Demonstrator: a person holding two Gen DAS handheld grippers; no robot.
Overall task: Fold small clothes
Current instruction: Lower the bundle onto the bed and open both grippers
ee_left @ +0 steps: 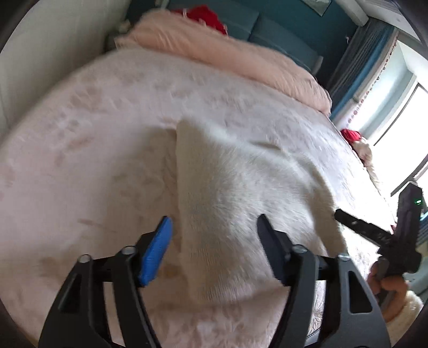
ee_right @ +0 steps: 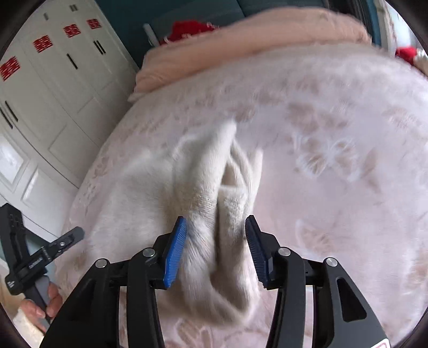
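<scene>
A small cream knit garment lies on the pink patterned bedspread. My left gripper is open, its jaws spread over the garment's near left edge. In the right wrist view the garment is bunched into folds, and my right gripper is open with the bunched cloth lying between its jaws. The right gripper also shows at the right edge of the left wrist view; the left gripper shows at the left of the right wrist view.
A peach blanket lies rolled across the head of the bed, with a red item behind it. A white wardrobe stands to the left. A window and curtains are on the right.
</scene>
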